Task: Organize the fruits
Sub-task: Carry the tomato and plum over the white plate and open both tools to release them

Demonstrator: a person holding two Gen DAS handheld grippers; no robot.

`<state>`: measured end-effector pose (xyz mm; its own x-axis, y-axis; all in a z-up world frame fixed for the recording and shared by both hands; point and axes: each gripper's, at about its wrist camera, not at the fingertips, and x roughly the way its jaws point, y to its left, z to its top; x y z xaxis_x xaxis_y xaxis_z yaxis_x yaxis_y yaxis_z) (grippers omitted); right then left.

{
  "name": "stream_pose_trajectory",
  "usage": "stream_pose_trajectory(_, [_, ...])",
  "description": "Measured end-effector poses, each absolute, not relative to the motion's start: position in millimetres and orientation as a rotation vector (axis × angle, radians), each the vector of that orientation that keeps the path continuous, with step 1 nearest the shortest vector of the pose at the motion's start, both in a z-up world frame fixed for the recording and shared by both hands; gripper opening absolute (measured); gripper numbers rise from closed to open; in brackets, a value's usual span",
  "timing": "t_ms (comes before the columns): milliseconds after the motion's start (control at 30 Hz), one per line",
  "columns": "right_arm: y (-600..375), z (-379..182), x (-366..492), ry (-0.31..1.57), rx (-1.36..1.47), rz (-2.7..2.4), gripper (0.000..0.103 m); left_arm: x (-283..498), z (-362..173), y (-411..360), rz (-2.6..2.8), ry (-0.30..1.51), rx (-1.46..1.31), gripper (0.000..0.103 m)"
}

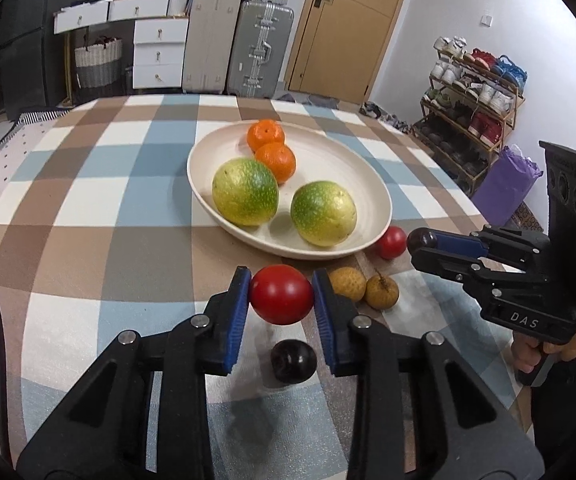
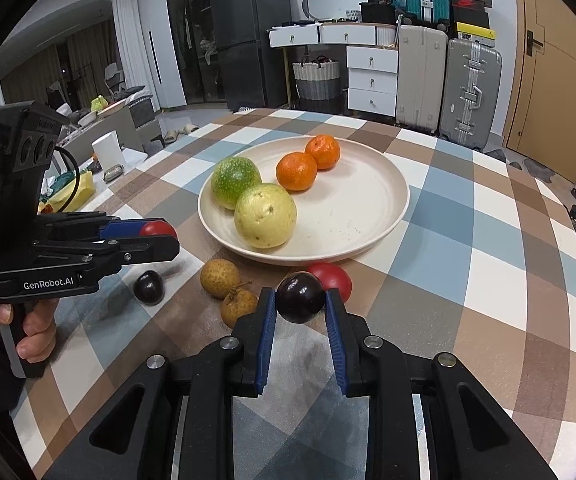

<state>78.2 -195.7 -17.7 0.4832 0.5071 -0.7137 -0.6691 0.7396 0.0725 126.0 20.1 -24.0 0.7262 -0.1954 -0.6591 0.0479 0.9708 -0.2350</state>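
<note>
Fruits fill the plate [image 1: 371, 184] at frame centre. Left gripper [image 1: 282, 300] pinches a tomato [image 1: 282, 294]. Right gripper [image 2: 300, 308] pinches a plum [image 2: 299, 297].

Your desk [image 2: 467, 216] wore a checked cloth of brown, blue and white. On it sat a cream plate [image 2: 375, 216], and just before the plate's near rim lay two tan longans [image 2: 220, 278], a dark plum [image 2: 148, 287] and a red tomato [image 1: 391, 242].
</note>
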Motion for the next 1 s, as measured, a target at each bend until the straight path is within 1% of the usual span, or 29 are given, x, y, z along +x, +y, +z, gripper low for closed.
stream_pose_trajectory(200, [-205,-7,81,0.733,-0.159,0.708,0.026,118,-11,18,-0.127,0.678,-0.193,0.029])
stream_pose_trajectory(533, [-212,5,85,0.664,-0.091,0.680,0.026,130,-11,16,-0.107,0.677,-0.186,0.029])
stream_pose_trajectory(867, [-206,3,91,0.664,-0.063,0.686,0.026,152,-10,13,-0.078,0.658,-0.144,0.029])
stream_pose_trajectory(1000, [-207,5,98,0.670,-0.027,0.688,0.026,163,-13,15,-0.080,0.676,-0.142,0.029])
